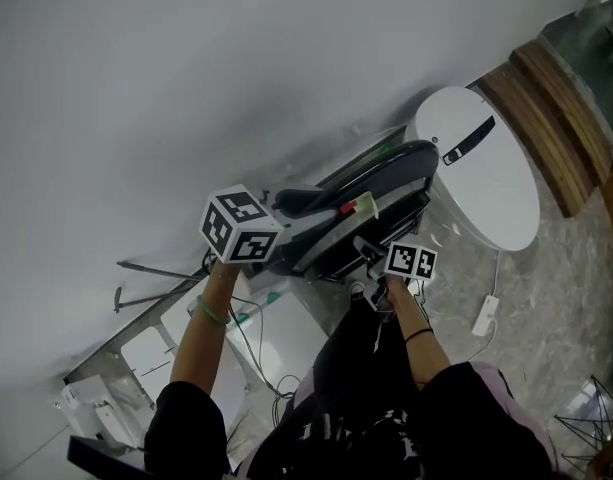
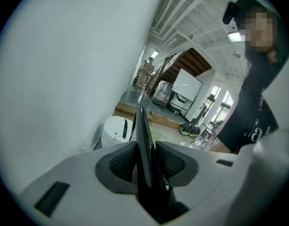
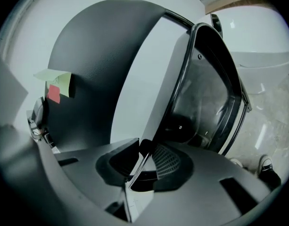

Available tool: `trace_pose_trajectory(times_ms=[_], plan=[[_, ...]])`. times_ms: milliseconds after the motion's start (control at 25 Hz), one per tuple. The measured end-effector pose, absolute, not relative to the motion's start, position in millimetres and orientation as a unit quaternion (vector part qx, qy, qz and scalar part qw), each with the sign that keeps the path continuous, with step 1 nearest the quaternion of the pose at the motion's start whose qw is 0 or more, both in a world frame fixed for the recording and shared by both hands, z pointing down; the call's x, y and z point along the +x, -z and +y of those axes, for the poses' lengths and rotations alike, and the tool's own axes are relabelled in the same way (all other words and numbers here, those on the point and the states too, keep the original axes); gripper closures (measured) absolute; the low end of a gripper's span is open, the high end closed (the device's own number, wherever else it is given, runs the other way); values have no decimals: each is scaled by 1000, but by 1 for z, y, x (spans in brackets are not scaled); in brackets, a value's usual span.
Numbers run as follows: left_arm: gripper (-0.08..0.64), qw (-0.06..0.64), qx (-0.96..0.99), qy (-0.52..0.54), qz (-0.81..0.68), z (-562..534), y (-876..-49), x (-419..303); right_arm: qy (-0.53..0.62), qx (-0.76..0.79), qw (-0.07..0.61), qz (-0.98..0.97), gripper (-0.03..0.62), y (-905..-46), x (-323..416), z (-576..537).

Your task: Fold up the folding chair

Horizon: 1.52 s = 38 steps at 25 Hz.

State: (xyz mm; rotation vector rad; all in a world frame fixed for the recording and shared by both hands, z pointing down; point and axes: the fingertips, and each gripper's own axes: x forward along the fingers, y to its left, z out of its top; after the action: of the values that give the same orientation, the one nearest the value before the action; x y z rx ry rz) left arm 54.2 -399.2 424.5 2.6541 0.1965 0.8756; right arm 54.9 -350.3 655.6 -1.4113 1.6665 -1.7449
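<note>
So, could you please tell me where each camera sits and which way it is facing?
Head view: on the person's head, facing steeply down at the folding chair; both forearms and the left hand-held gripper and right hand-held gripper show.
Left gripper view: on that gripper, facing along its jaws, shut on the chair's edge; the person's torso shows.
Right gripper view: likewise, jaws shut on a chair edge; perhaps shoes at lower right.
Shared: all show the chair and the round white object.

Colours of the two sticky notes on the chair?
Pale yellow-green note above a red note; clearest in the right gripper view.
</note>
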Motion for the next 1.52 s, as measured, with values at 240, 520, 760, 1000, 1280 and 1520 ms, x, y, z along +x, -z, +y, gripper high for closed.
trace_pose_trajectory(times_ms=[240, 520, 760, 1000, 1280, 1520], plan=[[434, 200, 934, -296, 32, -467, -433, 26, 622, -491, 161, 589, 502, -662, 37, -410], [434, 194, 932, -306, 22, -508, -437, 24, 623, -488, 168, 587, 506, -663, 35, -449], [434, 173, 924, -336, 49, -534, -433, 49, 631, -471, 169, 593, 506, -661, 50, -481], [436, 196, 916, -350, -7, -594, -437, 37, 641, -451, 146, 604, 506, -662, 45, -535], [436, 192, 904, -377, -57, -680, -454, 23, 655, -432, 125, 607, 511, -671, 34, -602], [437, 167, 903, -389, -75, -685, -454, 23, 652, -420, 143, 615, 520, -667, 35, -605]])
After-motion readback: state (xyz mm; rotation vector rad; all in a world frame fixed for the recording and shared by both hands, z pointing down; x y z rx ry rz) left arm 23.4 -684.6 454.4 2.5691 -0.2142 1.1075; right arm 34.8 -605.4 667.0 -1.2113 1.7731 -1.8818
